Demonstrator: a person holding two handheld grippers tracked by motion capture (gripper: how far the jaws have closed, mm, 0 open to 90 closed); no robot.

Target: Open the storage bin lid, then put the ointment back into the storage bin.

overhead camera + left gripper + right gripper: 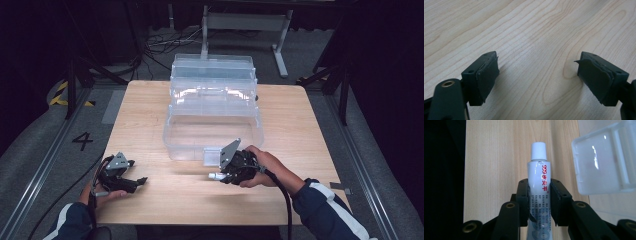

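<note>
The right gripper [539,197] has its fingers clamped on a white tube [539,177], cap pointing to 12 o'clock, just beside the clear box [212,107]. The left gripper [537,75] hovers over the wooden surface [150,110], fingers wide apart, gripping nothing.

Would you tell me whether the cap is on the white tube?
On: the ribbed white cap sits on the white tube, which the right gripper clamps.

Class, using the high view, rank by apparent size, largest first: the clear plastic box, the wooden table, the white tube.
1. Wooden table
2. Clear plastic box, standing on the table
3. White tube, mostly hidden in the right gripper, so only its cap end shows
</note>
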